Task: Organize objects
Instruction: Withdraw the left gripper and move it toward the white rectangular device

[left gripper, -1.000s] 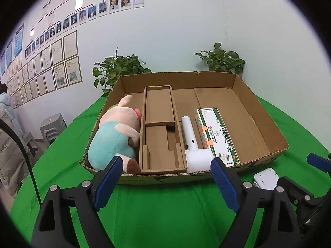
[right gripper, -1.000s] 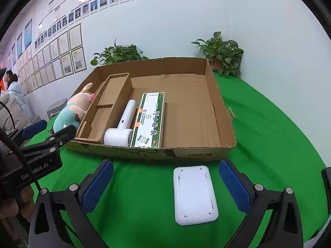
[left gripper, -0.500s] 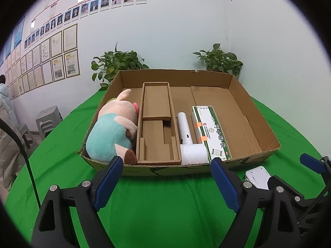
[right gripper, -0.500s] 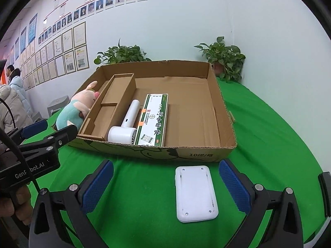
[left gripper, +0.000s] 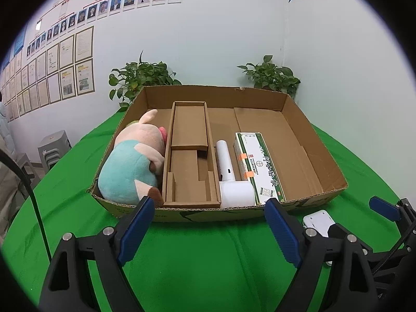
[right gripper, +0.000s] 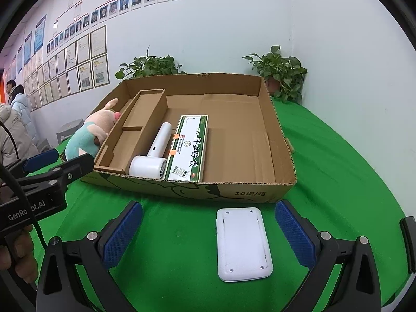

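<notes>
A shallow cardboard box (left gripper: 330, 163) (right gripper: 283, 153) stands on the green table. In it lie a plush pig (left gripper: 132, 161) (right gripper: 89, 135) at the left, a cardboard insert (left gripper: 189, 156), a white hair dryer (left gripper: 231, 182) (right gripper: 153, 156) and a green-and-white carton (left gripper: 257, 166) (right gripper: 188, 148). A flat white device (right gripper: 243, 243) (left gripper: 318, 221) lies on the cloth in front of the box, between my right gripper's (right gripper: 208, 232) open fingers. My left gripper (left gripper: 208, 230) is open and empty in front of the box.
Two potted plants (left gripper: 141, 78) (left gripper: 270, 75) stand behind the box against the white wall. The left gripper's body (right gripper: 46, 182) shows at the left of the right wrist view. People stand at the far left (right gripper: 15, 119). A grey stool (left gripper: 53, 148) is beside the table.
Both grippers have drawn back slightly from the box and risen a little. The white device stays between the right fingers. Nothing was grasped.
</notes>
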